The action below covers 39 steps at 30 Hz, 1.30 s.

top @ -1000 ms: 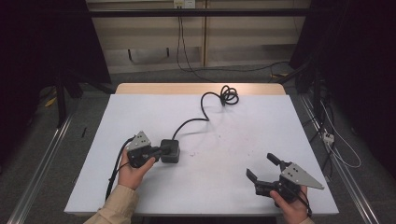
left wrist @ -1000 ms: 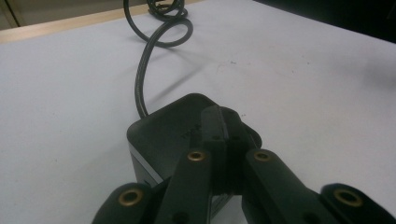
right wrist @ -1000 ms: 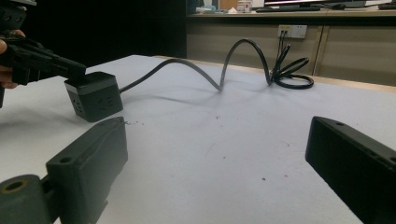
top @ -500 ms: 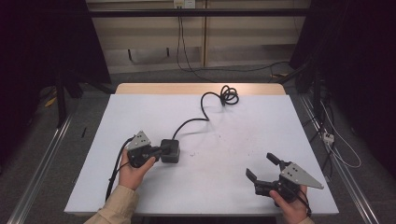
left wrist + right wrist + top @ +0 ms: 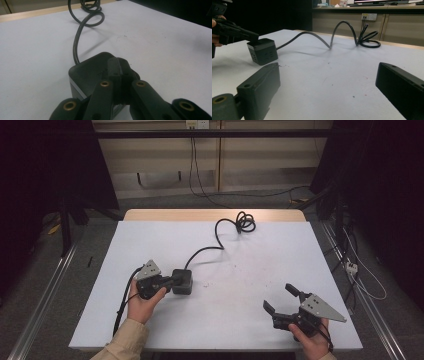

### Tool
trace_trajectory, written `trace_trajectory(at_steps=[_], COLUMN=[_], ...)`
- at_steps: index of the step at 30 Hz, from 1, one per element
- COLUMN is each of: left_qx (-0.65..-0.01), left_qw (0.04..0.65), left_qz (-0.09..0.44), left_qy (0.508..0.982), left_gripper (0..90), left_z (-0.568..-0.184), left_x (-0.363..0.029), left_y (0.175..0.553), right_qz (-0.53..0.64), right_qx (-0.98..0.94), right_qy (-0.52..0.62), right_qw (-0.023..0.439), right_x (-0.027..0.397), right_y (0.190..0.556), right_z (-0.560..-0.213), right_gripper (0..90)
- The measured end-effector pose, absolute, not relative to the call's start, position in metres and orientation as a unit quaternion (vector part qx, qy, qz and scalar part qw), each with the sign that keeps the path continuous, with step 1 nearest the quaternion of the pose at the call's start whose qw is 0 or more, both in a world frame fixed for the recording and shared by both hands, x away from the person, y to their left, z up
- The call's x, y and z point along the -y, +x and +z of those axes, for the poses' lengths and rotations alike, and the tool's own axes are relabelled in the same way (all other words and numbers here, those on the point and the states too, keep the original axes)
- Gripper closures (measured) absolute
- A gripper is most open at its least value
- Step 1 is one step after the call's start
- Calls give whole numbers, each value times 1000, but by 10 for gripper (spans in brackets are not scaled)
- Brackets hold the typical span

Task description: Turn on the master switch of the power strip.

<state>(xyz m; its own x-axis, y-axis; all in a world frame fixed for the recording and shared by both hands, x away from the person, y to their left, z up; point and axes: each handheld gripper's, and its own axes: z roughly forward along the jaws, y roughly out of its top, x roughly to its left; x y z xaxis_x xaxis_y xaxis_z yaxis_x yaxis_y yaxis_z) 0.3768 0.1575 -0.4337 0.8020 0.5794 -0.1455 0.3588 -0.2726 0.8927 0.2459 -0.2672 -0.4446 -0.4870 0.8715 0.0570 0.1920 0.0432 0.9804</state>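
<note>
The closed left gripper (image 5: 117, 65) presses down on the cube (image 5: 183, 281) (nothing between its jaws); the right gripper (image 5: 281, 298) waits agape, probably to grasp it next.

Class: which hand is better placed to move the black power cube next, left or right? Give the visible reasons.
Left. The left tool, jaws shut, has its tips resting on top of the cube. The right tool stands open near the table front edge, well apart from the cube.
</note>
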Motion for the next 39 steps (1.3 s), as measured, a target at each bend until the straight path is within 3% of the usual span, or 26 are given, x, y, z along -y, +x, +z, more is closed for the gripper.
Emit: trace_trajectory(at_steps=[10,23,31,39], left_qx=[-302,-313,-316,-317], left_qw=[528,534,532,529], left_qz=[101,103,102,98], left_qy=[787,779,779,781], left_gripper=[888,731,553,466], left_z=[-434,-429,-427,-427], left_x=[-158,-160,-159,-160], left_y=[377,377,377,376], right_qz=[560,561,561,561], right_qx=[-656,-655,-656,-657], right_qy=[405,405,405,404], right_qw=[302,302,302,302], right_x=[267,267,267,266], right_y=[246,246,246,247], right_z=[-444,-444,-444,-444], right_gripper=[52,53,53,53])
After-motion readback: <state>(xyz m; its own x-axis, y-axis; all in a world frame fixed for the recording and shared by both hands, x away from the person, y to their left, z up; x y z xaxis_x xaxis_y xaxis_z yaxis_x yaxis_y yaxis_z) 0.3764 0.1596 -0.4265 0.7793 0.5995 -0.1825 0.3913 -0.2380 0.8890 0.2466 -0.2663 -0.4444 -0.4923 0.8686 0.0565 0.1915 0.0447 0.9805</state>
